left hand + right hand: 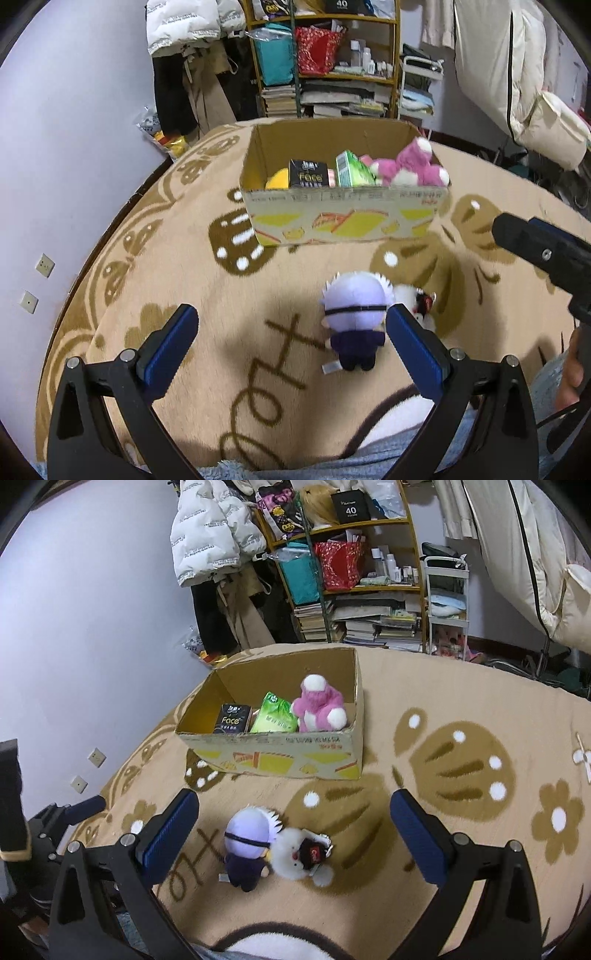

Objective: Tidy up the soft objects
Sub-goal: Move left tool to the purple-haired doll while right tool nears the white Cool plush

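Observation:
A white-haired doll in dark clothes (354,317) (249,849) lies on the beige blanket, touching a white plush with a black cap (301,853) (417,302) on its right. An open cardboard box (343,218) (277,753) behind them holds a pink plush (410,166) (319,705), a green tissue pack (275,718) (351,170), a black Face pack (308,173) (234,720) and something yellow (279,179). My left gripper (291,339) is open above the blanket, the doll by its right finger. My right gripper (295,830) is open above both toys.
The beige patterned blanket (461,760) covers the bed. A lilac wall (74,147) runs on the left. Cluttered shelves (354,572), hanging coats (214,528) and a white cart (447,602) stand behind the bed.

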`<state>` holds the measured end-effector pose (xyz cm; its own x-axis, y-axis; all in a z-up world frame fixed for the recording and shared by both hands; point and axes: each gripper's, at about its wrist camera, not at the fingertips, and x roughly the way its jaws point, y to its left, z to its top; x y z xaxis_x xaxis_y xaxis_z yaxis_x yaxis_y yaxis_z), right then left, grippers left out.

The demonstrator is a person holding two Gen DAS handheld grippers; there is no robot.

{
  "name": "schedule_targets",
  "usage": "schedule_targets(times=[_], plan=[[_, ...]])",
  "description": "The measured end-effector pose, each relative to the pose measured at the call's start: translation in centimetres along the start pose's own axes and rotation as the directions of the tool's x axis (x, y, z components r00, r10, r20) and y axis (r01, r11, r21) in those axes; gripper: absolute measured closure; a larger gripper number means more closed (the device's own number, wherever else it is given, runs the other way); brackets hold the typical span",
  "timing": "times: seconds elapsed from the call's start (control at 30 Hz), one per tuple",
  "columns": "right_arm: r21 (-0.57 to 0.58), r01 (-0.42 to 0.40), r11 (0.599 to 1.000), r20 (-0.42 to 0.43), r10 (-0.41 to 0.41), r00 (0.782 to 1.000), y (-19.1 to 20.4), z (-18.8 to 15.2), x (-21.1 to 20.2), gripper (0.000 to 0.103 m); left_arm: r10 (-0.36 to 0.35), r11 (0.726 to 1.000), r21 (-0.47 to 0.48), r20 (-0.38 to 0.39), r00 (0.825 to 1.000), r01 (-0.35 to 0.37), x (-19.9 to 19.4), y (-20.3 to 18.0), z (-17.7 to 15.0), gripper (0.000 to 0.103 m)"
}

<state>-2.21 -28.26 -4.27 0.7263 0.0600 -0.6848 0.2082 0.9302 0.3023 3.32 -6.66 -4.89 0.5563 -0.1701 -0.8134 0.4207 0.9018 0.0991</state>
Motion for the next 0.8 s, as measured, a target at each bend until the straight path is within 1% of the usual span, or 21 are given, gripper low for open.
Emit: schedule_targets(times=[0.17, 0.33, 0.57, 0.8], plan=[[-0.006, 0.002, 1.000, -0.026, -0.002, 1.000, 0.3, -0.5, 0.6, 0.000, -0.017, 1.000, 0.003, -0.030, 0.999, 0.017, 0.9, -0.3, -0.2, 0.002], [0.011, 0.006, 1.000, -0.075, -0.005, 0.997, 0.0, -1.0, 2.6, 0.000, -0.026, 1.000, -0.008, -0.072, 0.997, 0.026, 2.7, -0.4, -0.3, 0.002], [0.037, 0.024, 0.999, -0.169, -0.018, 0.985, -0.5, -2.1, 6.3, 0.000, -0.050, 0.999, -0.016, -0.120, 0.992, 0.048, 4.6, -0.7, -0.8, 0.002], [0.062, 0.027, 0.998, -0.221, -0.012, 0.975, -1.3, -2.4, 8.5, 0.000, -0.079, 0.997, -0.005, -0.171, 0.982, 0.079, 6.6, -1.6, -0.9, 0.002]])
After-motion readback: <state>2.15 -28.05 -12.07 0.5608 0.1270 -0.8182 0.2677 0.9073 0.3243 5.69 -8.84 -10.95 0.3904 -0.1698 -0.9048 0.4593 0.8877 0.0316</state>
